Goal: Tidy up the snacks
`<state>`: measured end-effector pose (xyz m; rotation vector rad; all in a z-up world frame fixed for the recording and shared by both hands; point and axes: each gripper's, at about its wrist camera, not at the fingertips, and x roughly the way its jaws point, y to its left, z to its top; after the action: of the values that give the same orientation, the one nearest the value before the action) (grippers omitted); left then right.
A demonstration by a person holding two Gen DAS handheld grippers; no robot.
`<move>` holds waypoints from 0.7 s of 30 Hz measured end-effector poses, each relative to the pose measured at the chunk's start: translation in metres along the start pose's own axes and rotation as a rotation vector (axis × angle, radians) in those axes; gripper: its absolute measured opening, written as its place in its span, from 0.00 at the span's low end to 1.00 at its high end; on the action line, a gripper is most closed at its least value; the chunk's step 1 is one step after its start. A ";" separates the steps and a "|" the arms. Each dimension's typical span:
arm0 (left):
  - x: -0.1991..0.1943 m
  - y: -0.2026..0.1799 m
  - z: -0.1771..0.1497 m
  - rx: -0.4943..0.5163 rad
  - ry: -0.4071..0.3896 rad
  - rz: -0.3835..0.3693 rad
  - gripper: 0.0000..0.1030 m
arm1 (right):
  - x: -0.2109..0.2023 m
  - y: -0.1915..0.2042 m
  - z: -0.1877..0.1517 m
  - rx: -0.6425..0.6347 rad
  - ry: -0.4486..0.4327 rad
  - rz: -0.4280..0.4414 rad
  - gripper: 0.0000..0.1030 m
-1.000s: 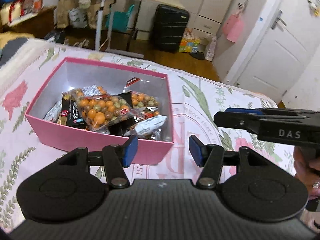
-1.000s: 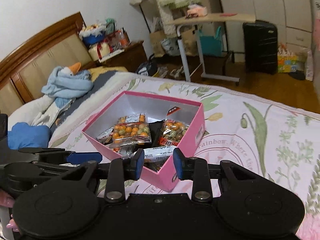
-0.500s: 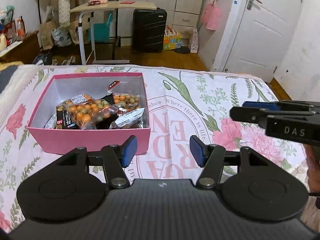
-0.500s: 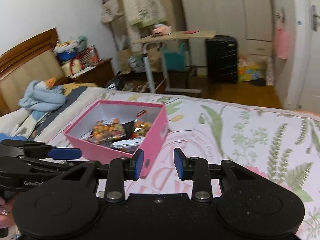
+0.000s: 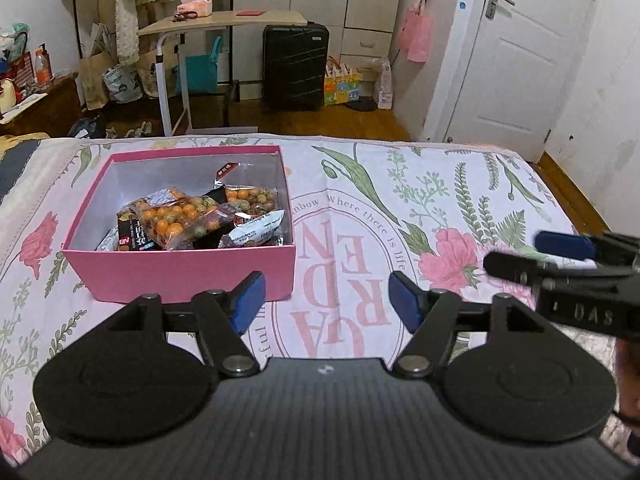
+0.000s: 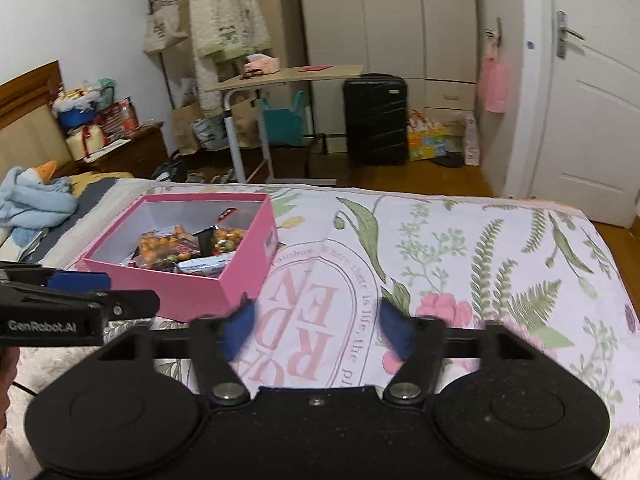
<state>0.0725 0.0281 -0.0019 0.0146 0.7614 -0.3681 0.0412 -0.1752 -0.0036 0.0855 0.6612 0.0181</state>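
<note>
Two open tongs point(image 5: 324, 300) point(image 6: 314, 330), rect. pink cardboard box point(image 5: 180, 270), crinkly snack pkts point(image 5: 176, 222)

Indoor light, soft and even, moderately bright; source not in view. Shadows weak: a faint one along the near base of the pink box point(image 5: 180, 276) on the bedspread point(image 5: 440, 184). Colours a little cool on the white door point(image 5: 516, 52). No hard glare; slight sheen on snack wrappers point(image 5: 176, 220) inside the box.

Left wrist view: sharp at centre. Right gripper point(image 5: 560, 256) at the frame edge is smeared by motion blur.

Right wrist view: softer overall. Blue fingers point(image 6: 394, 326) strongly motion-blurred; bedspread lettering point(image 6: 320, 320) smeared. Wardrobe point(image 6: 384, 16) slightly soft.

Both views: heavy fisheye bowing, door frames and the bed edge curve; dark vignette in the top corners.
</note>
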 end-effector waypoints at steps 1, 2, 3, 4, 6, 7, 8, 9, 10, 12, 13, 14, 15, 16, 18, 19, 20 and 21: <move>-0.001 0.000 -0.001 -0.004 -0.002 -0.001 0.67 | -0.002 0.000 -0.002 0.009 -0.003 -0.009 0.86; -0.002 0.000 -0.001 -0.010 0.000 -0.002 0.71 | -0.003 0.000 -0.004 0.015 -0.003 -0.022 0.87; -0.003 0.000 -0.002 -0.013 0.001 -0.001 0.74 | -0.003 0.000 -0.005 0.017 -0.001 -0.037 0.90; -0.004 0.000 -0.002 -0.015 -0.004 0.002 0.78 | -0.004 0.001 -0.005 0.017 0.000 -0.047 0.90; -0.006 -0.003 -0.004 -0.007 -0.014 0.018 0.82 | -0.006 0.003 -0.005 0.022 0.009 -0.080 0.92; -0.008 -0.004 -0.004 -0.002 -0.018 0.026 0.84 | -0.007 0.004 -0.004 0.028 0.015 -0.095 0.93; -0.009 -0.005 -0.004 0.002 -0.024 0.032 0.86 | -0.008 0.005 -0.002 0.034 0.020 -0.112 0.94; -0.011 -0.006 -0.005 0.006 -0.029 0.039 0.87 | -0.010 0.006 -0.001 0.040 0.024 -0.126 0.94; -0.012 -0.007 -0.005 0.008 -0.035 0.047 0.89 | -0.011 0.006 0.000 0.042 0.025 -0.131 0.94; -0.016 -0.008 -0.006 0.018 -0.051 0.067 0.89 | -0.017 0.008 0.000 0.037 0.018 -0.130 0.94; -0.018 -0.010 -0.006 0.024 -0.056 0.078 0.89 | -0.019 0.009 0.000 0.035 0.017 -0.134 0.94; -0.020 -0.011 -0.006 0.031 -0.060 0.092 0.89 | -0.021 0.010 0.000 0.031 0.017 -0.139 0.94; -0.021 -0.013 -0.006 0.037 -0.063 0.100 0.89 | -0.023 0.011 -0.001 0.029 0.019 -0.140 0.94; -0.022 -0.013 -0.006 0.041 -0.066 0.104 0.89 | -0.025 0.011 -0.001 0.028 0.023 -0.140 0.94; -0.024 -0.015 -0.006 0.041 -0.074 0.103 0.89 | -0.028 0.012 -0.003 0.031 0.022 -0.139 0.94; -0.025 -0.015 -0.007 0.039 -0.076 0.102 0.89 | -0.028 0.012 -0.004 0.031 0.022 -0.143 0.94; -0.025 -0.015 -0.007 0.038 -0.076 0.103 0.89 | -0.028 0.013 -0.004 0.029 0.019 -0.149 0.94; -0.026 -0.016 -0.007 0.040 -0.076 0.104 0.89 | -0.029 0.014 -0.005 0.025 0.018 -0.152 0.94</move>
<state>0.0455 0.0227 0.0120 0.0770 0.6756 -0.2829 0.0159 -0.1626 0.0114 0.0593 0.6848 -0.1362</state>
